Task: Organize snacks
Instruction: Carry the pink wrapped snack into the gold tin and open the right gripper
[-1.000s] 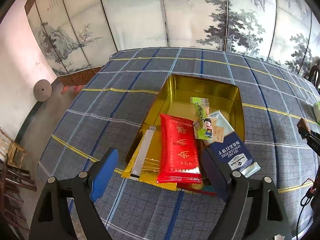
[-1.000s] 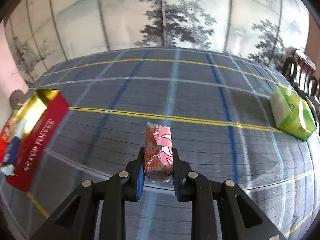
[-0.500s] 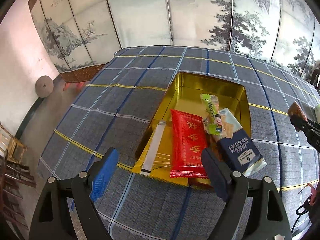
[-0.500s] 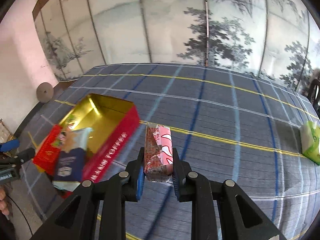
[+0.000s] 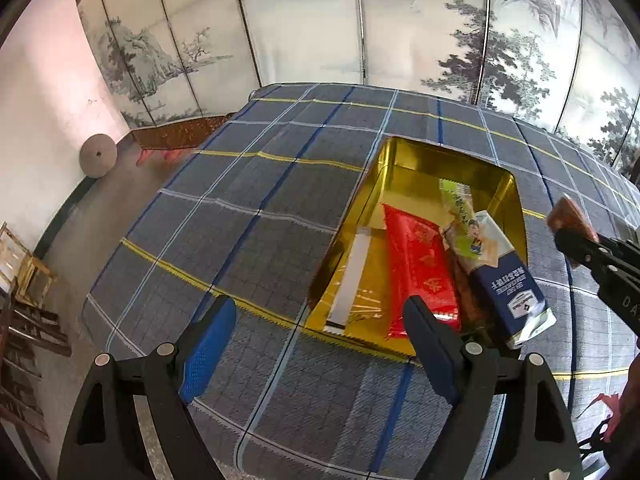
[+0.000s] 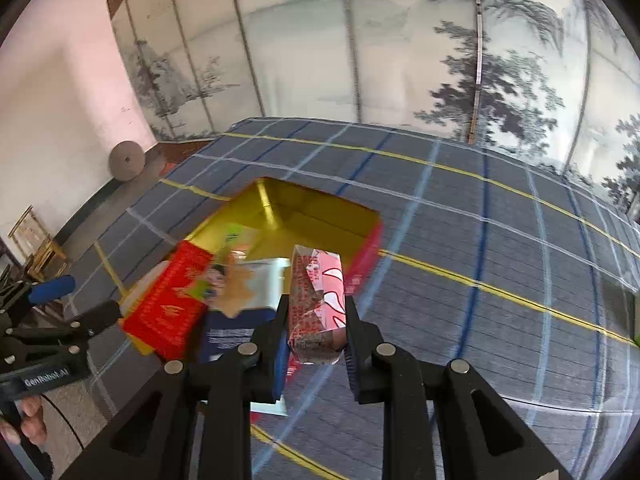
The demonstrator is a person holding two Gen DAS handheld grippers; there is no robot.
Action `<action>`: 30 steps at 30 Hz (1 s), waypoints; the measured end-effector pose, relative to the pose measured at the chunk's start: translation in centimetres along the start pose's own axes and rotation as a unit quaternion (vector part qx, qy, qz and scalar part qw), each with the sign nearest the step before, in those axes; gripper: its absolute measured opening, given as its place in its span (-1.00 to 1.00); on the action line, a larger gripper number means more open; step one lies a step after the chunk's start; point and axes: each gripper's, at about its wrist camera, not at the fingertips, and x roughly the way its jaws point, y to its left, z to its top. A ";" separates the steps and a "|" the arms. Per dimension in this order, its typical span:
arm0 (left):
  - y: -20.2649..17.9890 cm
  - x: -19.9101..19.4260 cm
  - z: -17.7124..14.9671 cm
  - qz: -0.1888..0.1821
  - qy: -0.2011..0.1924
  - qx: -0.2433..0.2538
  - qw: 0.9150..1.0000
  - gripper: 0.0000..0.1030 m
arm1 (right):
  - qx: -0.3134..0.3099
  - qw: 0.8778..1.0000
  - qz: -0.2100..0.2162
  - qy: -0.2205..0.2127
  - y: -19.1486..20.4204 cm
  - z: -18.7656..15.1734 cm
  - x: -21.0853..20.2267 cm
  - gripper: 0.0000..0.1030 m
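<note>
Over the tin [image 6: 372, 236], a pink pack [image 6: 318, 304] is being held clenched by the right gripper [image 6: 316, 338] while the left gripper [image 5: 316, 354] is being kept released, and, if dropped early, it risks being caught on the leaning blue pack [image 5: 508, 284].

From where I sit, a folding screen [image 5: 360, 28] painted with ink pines and misty hills runs across the back, from ten o'clock round to two. Its lowest band at ten o'clock is brown carved wood [image 5: 176, 132]. A plain pale pink wall [image 5: 44, 92] fills the nine o'clock side, with a dark skirting strip along its foot. A round grey stone disc [image 5: 98, 155] leans against that wall on the speckled grey floor [image 5: 80, 236]. At eight o'clock I see wooden chair frames [image 5: 28, 272]. The bench wears a grey-blue plaid cloth [image 5: 256, 208] with yellow, blue and white lines. Soft daylight, no hard shadows.
</note>
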 end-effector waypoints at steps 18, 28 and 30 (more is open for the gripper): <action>3.4 0.5 -1.1 0.017 0.013 -0.023 1.000 0.61 | -0.022 0.999 0.016 0.028 5.0 0.0 3.2 -0.55; 5.2 1.0 -1.4 0.024 0.022 -0.041 0.999 0.61 | -0.018 0.999 0.019 0.023 6.4 -0.1 3.9 -0.55; 5.5 1.0 -1.5 0.025 0.022 -0.043 0.999 0.61 | -0.020 0.999 0.018 0.023 6.5 -0.1 4.0 -0.55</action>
